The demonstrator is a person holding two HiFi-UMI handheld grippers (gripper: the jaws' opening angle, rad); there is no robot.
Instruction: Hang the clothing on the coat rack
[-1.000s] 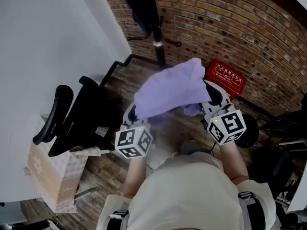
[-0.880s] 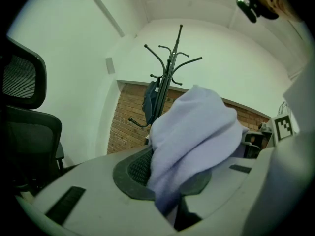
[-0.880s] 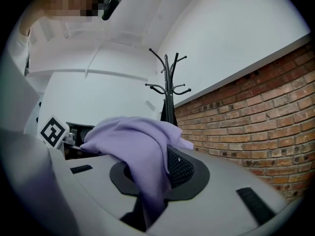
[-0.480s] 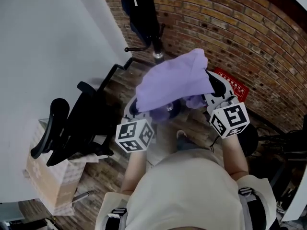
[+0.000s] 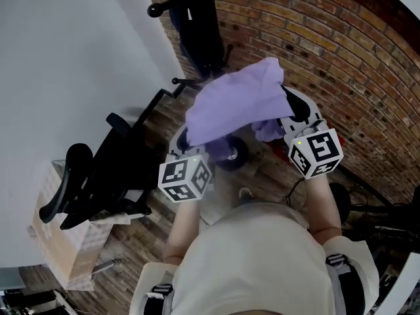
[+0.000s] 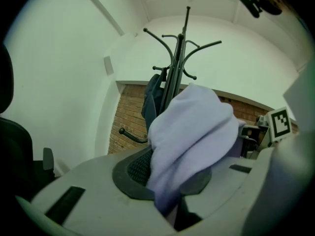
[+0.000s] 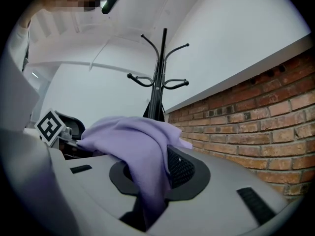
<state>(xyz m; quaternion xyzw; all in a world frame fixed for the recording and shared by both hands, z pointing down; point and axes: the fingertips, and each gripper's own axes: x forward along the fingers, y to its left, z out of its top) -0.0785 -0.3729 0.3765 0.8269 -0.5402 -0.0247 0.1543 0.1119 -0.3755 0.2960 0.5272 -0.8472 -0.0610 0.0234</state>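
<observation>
left tongs [image 6: 170, 203]: clamped tight on the purple garment [image 5: 236, 104]
coat rack [image 5: 200, 31]: upright ahead, by the brick wall [image 5: 341, 51]
purple garment: up in the air, slung between both tongs, short of the rack
right tongs [image 7: 147, 203]: pinching its other edge

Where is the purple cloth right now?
Head view, middle: the purple cloth is stretched between the left tongs and right tongs, both gripping it, near the coat rack.

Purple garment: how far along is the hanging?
Done: the purple garment is picked up, clamped by the left gripper and right gripper. In hand: held up facing the coat rack, apart from it. Left: draping it over a hook; upper hooks are bare, a dark garment hangs lower.
</observation>
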